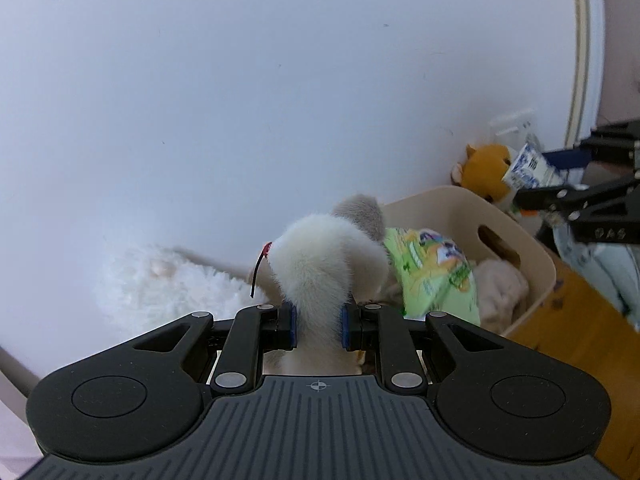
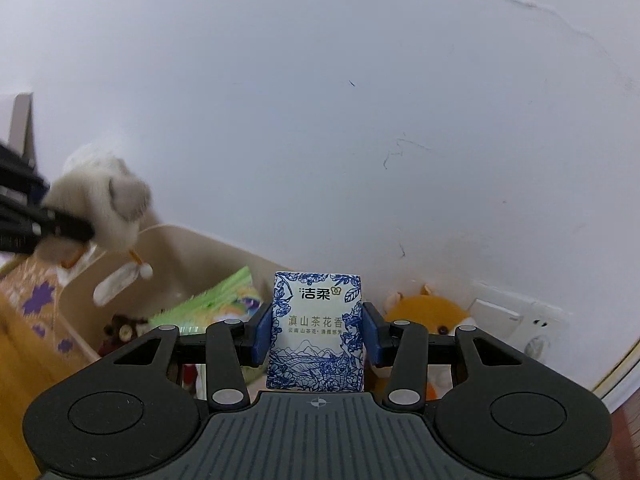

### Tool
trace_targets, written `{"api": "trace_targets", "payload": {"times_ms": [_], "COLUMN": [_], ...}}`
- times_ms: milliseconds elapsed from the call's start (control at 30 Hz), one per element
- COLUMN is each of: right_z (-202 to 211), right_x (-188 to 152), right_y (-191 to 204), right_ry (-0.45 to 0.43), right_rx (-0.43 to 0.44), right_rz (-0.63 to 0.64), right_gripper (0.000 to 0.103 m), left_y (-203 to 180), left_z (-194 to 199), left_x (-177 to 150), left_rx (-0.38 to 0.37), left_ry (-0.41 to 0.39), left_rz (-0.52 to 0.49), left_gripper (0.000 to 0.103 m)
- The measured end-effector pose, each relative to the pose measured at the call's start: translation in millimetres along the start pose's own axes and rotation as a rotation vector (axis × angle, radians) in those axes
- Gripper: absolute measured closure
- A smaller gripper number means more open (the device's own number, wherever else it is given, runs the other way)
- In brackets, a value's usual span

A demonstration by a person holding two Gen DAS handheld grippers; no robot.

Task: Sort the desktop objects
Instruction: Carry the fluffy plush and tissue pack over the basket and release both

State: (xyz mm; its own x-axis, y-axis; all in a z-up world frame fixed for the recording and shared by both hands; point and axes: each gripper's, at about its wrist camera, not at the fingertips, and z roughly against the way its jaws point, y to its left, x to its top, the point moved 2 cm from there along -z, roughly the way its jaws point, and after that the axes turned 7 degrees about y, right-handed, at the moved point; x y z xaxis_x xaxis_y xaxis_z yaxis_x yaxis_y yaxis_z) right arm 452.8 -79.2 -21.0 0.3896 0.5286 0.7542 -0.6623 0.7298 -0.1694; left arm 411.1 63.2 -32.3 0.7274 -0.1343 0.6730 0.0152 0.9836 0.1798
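White wall fills the upper frame in both views, bare above one cream bin [image 1: 460, 216] at lower right. Low in the frame, the left gripper [image 1: 318, 328] is clamped on one white plush toy [image 1: 324, 264] above the bin's near rim, beside a green snack bag [image 1: 436, 276] inside. The right gripper [image 2: 316, 336] pinches one blue-patterned tissue pack [image 2: 316, 332]; one orange plush [image 2: 424, 312] sits behind it.
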Motion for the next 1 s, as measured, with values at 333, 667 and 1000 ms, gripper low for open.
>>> {"api": "trace_targets", "payload": {"times_ms": [333, 667, 1000], "right_z": [-43.5, -48.9, -19.6], "right_x": [2.8, -2.3, -7.8], "right_y": [8.5, 21.1, 26.9], "right_ry": [0.045, 0.064, 0.012], "right_rx": [0.041, 0.016, 0.032], "right_rz": [-0.108, -0.023, 0.005], "right_gripper": [0.060, 0.024, 0.000], "left_y": [-23.9, -23.3, -29.1], "left_z": [-42.3, -50.1, -23.5], "left_x": [0.5, -6.0, -18.7], "left_rx": [-0.009, -0.020, 0.011], "left_ry": [0.057, 0.104, 0.065], "left_rz": [0.034, 0.054, -0.030], "left_gripper": [0.084, 0.041, 0.025]}}
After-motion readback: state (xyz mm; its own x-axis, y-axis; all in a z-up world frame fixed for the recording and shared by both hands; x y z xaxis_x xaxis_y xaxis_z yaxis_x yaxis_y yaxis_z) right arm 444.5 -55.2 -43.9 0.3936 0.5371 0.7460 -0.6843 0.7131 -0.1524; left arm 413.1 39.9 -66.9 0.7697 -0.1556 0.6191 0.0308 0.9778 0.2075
